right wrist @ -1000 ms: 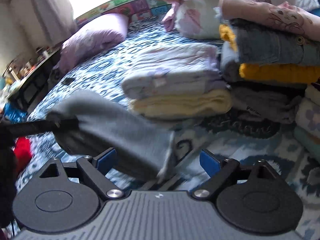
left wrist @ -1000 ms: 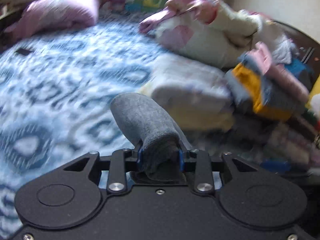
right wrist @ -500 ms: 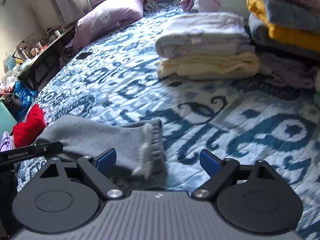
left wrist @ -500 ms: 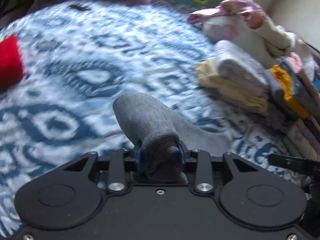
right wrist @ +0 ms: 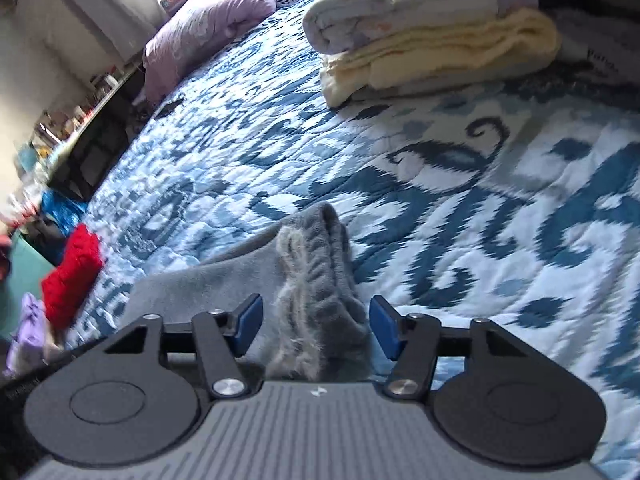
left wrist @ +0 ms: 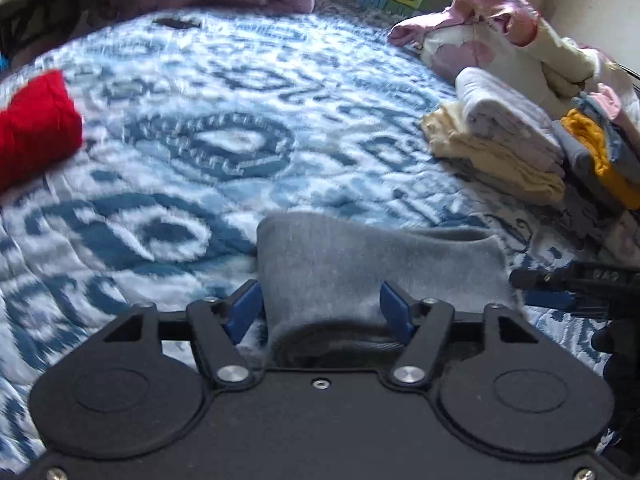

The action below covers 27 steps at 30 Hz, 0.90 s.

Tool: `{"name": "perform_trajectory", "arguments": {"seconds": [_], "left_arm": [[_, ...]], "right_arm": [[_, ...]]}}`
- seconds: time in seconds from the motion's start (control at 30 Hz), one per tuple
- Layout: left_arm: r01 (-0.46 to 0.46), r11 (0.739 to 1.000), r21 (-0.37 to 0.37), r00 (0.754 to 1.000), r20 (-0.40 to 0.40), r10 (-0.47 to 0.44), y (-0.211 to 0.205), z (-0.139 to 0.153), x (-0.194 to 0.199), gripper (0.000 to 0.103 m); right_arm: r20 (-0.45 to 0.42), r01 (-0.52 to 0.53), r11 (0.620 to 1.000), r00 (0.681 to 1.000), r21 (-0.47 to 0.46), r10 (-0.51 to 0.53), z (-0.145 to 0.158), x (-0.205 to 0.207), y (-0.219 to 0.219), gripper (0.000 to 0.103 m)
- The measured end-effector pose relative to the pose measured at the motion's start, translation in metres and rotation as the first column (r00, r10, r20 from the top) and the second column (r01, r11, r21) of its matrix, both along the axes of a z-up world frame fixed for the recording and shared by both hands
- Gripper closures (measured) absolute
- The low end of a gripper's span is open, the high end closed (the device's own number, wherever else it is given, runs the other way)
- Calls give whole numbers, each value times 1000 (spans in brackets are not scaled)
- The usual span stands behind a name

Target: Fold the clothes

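A grey knitted garment (left wrist: pixel 380 256) lies flat on the blue-and-white quilt (left wrist: pixel 224 144). My left gripper (left wrist: pixel 320 312) sits low over its near end. Its jaws are opening, the cloth runs between them, and the blue pads do not press on it. In the right wrist view the garment's ribbed, frayed end (right wrist: pixel 312 264) lies between the pads of my right gripper (right wrist: pixel 316 324). Those jaws are closing, with a gap still showing on each side of the cloth. The right gripper's tip (left wrist: pixel 580 284) also shows at the right edge of the left wrist view.
A red garment (left wrist: pixel 32 128) lies at the left of the bed (right wrist: pixel 72 276). Folded cream and white cloths (left wrist: pixel 500 148) are stacked at the right (right wrist: pixel 432 36), with more piles and a loose pink heap (left wrist: pixel 500 40) behind. A lilac pillow (right wrist: pixel 208 20) lies at the head.
The left jaws, shut on the bunched grey cloth before, have spread and the cloth now lies flat on the quilt. The right gripper has sunk to the cloth's end and its jaws have narrowed.
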<state>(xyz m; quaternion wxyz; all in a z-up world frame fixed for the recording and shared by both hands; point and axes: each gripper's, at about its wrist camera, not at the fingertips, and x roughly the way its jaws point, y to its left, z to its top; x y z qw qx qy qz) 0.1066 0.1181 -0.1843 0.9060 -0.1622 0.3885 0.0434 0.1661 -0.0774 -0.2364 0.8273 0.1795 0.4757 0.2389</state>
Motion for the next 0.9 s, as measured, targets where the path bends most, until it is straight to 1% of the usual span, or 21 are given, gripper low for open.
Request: {"name": "perform_trajectory", "arguments": {"seconds": [0.03,0.1,0.13,0.17,0.2,0.23,0.27,0.3,0.33,0.4,0.47,0.53,0.57,0.63,0.67,0.7,0.77,0.8,0.9], "left_arm": [[-6,1000,-18,1000,-12,6,2,-6,3,38],[-11,995,-96,1000,-17,10,7,-18,8,38],[-15,992,-127,1000,-19,13,8,-22,9,40],[-21,988,-153,1000,-22,17,8,-25,10,48],[-26,983,-180,999,-25,22,8,-29,10,52],[-17,983,-183,1000,-15,15,6,-29,10,62],[-6,984,-179,1000,-1,5,3,-27,10,69],[4,984,-179,1000,9,-3,2,-24,10,71],[14,984,-180,1000,18,-11,0,-21,9,73],[26,979,-201,999,36,-19,-1,-14,7,74],[39,969,-242,998,57,-26,-3,-4,1,75],[63,965,-255,996,70,-46,-7,4,-4,73],[70,967,-246,996,66,-56,-10,5,-5,66],[66,984,-166,998,23,-63,-17,0,-6,54],[72,990,-122,997,19,-70,-20,0,-8,55],[79,994,-77,997,19,-78,-24,0,-11,55],[119,993,3,992,49,-119,-37,8,-16,54],[138,989,52,988,61,-141,-45,13,-18,54],[255,962,96,960,94,-264,-65,21,-20,54]], "right_arm": [[0,4,1000,1000,11,-4,-3,2,1,30],[-8,4,1000,1000,25,-4,-9,7,6,26],[-13,3,999,1000,32,-3,-13,9,9,28],[-19,2,999,1000,38,-2,-17,11,11,30],[-20,-1,999,1000,35,2,-20,13,14,31],[-11,-13,1000,1000,11,13,-22,14,20,39],[2,-29,999,1000,-18,29,-23,13,25,42],[15,-40,999,999,-28,41,-23,11,26,47],[23,-46,999,999,-20,46,-22,9,24,53],[28,-45,999,999,17,45,-17,2,16,58],[48,-40,998,998,46,38,-4,-10,5,59],[66,-33,997,997,67,28,10,-23,-7,59],[62,-25,997,998,70,20,14,-27,-14,58],[54,-9,997,999,77,4,21,-36,-26,49],[59,1,998,998,61,-4,23,-40,-31,48],[73,12,1000,997,21,-13,23,-42,-33,45],[100,29,999,995,-42,-24,23,-47,-38,44],[110,26,999,994,-45,-21,23,-50,-40,45],[141,17,998,990,-55,-9,22,-59,-44,46]]}}
